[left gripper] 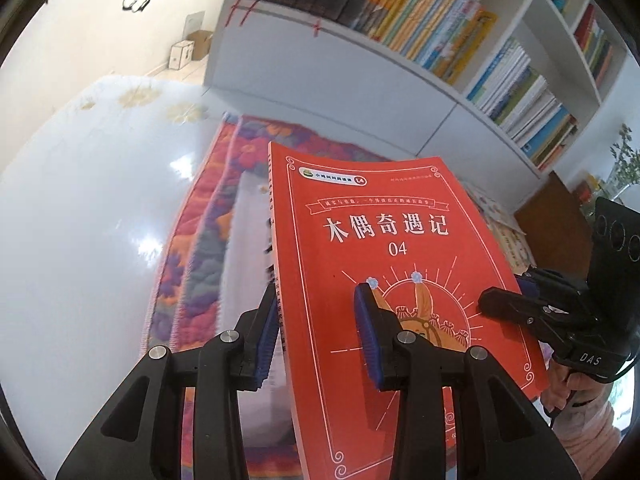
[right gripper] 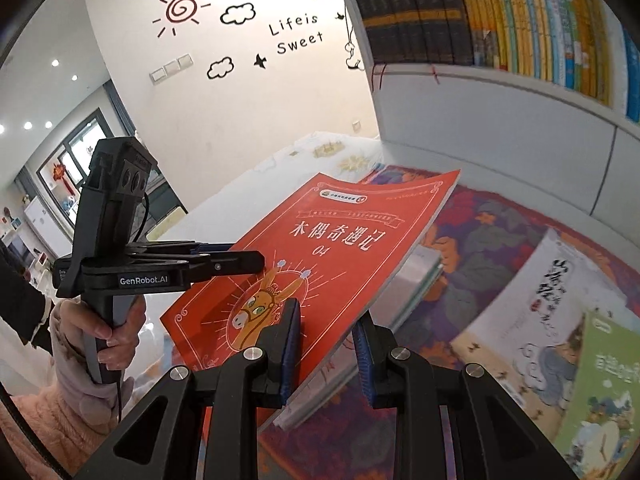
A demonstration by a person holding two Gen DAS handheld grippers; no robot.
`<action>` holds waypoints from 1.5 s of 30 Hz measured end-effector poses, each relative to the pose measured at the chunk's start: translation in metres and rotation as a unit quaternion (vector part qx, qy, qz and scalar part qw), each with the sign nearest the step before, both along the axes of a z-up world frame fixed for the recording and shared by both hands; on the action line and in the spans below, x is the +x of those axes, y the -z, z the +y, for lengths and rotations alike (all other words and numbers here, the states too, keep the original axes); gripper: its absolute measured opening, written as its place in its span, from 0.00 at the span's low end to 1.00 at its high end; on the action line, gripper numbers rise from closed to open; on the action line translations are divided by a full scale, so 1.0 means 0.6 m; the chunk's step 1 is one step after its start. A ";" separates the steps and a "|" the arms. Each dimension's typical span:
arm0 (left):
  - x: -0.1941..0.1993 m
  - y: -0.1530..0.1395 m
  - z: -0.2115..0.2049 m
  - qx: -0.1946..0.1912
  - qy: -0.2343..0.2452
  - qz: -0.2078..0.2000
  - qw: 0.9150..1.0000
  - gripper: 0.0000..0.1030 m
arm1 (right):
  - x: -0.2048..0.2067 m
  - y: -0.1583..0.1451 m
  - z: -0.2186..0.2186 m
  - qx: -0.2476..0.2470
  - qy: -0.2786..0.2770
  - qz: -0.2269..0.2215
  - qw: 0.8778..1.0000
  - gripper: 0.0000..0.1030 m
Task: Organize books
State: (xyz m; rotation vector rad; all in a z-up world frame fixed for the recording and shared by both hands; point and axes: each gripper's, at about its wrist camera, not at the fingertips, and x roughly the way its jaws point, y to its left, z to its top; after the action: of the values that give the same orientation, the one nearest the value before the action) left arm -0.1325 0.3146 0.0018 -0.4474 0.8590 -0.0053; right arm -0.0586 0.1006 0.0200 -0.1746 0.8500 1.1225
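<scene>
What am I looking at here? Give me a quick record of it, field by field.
Held item: red book, lifted above the mat
Left tongs: clamped on the book's spine edge
Right tongs: clamped on its opposite edge
Below: flowered mat with more books, one white-covered
Behind: white bookshelf, rows of upright books
Wall: decal reading "Life is Sweet"

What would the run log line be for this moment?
held: red book | left gripper: shut on it | right gripper: shut on it | book: lifted above rug | shelf: ahead
</scene>
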 end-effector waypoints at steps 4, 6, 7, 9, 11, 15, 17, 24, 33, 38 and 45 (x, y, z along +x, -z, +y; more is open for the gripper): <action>0.005 0.030 0.011 -0.005 -0.002 0.012 1.000 0.32 | 0.008 0.031 0.018 -0.007 0.006 0.012 1.000 0.24; 0.008 0.044 0.018 -0.012 -0.005 0.017 1.000 0.32 | 0.010 0.047 0.023 -0.010 0.012 0.022 1.000 0.24; 0.010 0.048 0.019 -0.013 -0.006 0.019 1.000 0.32 | 0.011 0.052 0.024 -0.011 0.013 0.027 0.999 0.24; 0.011 0.054 0.022 -0.013 -0.007 0.015 1.000 0.32 | 0.014 0.063 0.028 -0.011 0.017 0.037 0.999 0.25; 0.011 0.053 0.021 -0.010 -0.008 0.014 1.000 0.32 | 0.019 0.071 0.032 -0.014 0.022 0.039 0.999 0.25; 0.009 0.054 0.021 -0.002 -0.012 0.009 1.000 0.32 | 0.022 0.080 0.033 -0.012 0.030 0.048 0.998 0.25; 0.009 0.054 0.021 0.000 -0.012 0.009 1.000 0.32 | 0.018 0.086 0.033 -0.017 0.033 0.051 0.998 0.25; 0.013 0.052 0.004 0.036 -0.018 0.008 0.999 0.34 | 0.018 0.101 0.036 -0.033 0.058 0.048 0.997 0.27; 0.005 0.044 0.018 0.074 -0.051 0.007 0.996 0.34 | 0.008 0.102 0.045 -0.032 0.069 0.031 0.997 0.30; 0.007 0.064 0.034 0.065 -0.058 0.025 0.996 0.35 | 0.001 0.097 0.062 -0.049 0.063 0.014 0.997 0.30; 0.008 0.062 0.018 0.073 -0.041 0.019 0.996 0.34 | 0.008 0.107 0.060 -0.054 0.069 0.034 0.996 0.35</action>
State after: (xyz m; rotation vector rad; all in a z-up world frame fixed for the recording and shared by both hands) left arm -0.1276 0.3255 -0.0356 -0.3457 0.8708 0.1414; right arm -0.0537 0.1366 -0.0443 -0.1649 0.9697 0.9595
